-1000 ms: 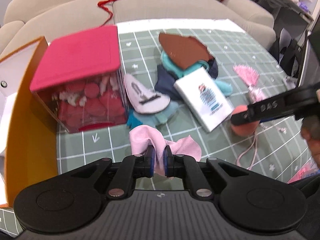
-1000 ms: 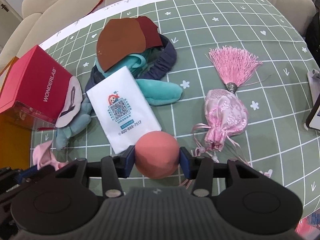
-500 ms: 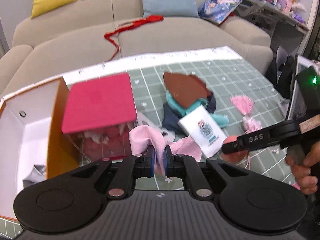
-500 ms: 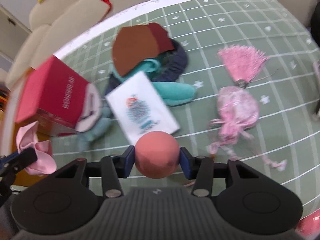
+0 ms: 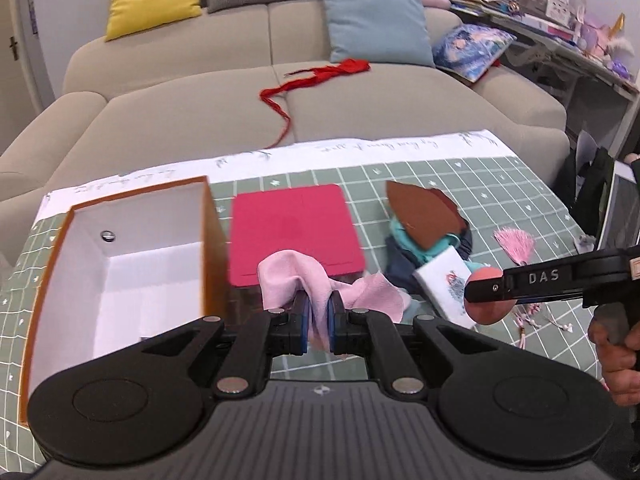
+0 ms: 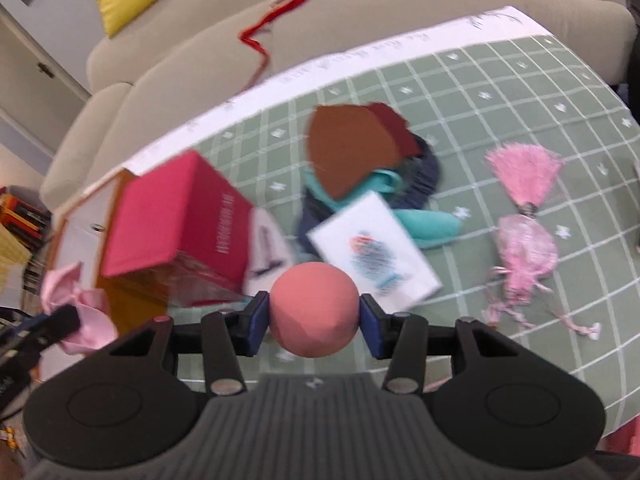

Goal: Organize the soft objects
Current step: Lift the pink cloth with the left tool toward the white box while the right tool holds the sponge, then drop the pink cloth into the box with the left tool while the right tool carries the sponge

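The left hand-held gripper (image 5: pixel 317 322) is clamped on a pink cloth (image 5: pixel 297 280), which drapes over and in front of its nearly closed jaws, above the bench (image 5: pixel 500 176) between the open white box (image 5: pixel 132 264) and the red box (image 5: pixel 294 232). The right hand-held gripper (image 6: pixel 314 320) grips a salmon ball (image 6: pixel 314 314) squarely between its blue pads (image 6: pixel 256 320), held above the bench in front of the white packet (image 6: pixel 376 240) and the pile of soft things (image 6: pixel 360 164).

Matte black left tongs (image 5: pixel 316 322) with blue pads, silver screws; right tongs (image 6: pixel 315 317) apparently alike, lettered "DAS"
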The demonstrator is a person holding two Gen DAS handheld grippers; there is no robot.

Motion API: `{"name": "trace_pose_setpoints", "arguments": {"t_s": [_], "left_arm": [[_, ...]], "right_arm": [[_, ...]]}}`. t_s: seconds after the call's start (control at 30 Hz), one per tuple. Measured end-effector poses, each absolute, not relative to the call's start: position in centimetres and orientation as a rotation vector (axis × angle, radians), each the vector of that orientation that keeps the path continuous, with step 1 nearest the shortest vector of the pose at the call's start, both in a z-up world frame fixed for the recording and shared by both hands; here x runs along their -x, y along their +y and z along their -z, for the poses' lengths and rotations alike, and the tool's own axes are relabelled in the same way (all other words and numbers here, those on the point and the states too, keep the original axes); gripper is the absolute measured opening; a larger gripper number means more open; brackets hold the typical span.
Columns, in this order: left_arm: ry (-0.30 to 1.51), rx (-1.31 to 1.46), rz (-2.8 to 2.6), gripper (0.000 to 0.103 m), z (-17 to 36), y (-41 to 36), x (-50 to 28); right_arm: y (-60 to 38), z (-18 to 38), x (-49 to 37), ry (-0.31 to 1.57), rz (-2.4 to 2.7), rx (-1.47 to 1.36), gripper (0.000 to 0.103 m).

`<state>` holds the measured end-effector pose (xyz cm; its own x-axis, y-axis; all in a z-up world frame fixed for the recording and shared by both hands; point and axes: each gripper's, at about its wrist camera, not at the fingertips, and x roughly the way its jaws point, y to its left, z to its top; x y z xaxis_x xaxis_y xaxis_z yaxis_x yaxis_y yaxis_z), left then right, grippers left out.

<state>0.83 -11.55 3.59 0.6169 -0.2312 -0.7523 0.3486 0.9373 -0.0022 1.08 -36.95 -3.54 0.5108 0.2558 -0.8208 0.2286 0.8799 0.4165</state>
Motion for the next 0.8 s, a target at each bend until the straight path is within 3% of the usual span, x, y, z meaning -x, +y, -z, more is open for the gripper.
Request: {"name": "trace_pose_setpoints", "arguments": {"t_s": [0.4, 0.8], "left_arm": [[0.791, -0.092, 0.276, 0.01, -6.0, -5.7, -0.7], [0.804, 0.02, 0.162, 0.01, -5.2, 3.1, -2.3]], "right_arm": [[-28.2, -2.7, -2.0, 0.918, -0.138, -0.472, 0.048], [-19.8, -4.7, -2.2, 0.876, -0.264, -0.458, 0.048]]}}
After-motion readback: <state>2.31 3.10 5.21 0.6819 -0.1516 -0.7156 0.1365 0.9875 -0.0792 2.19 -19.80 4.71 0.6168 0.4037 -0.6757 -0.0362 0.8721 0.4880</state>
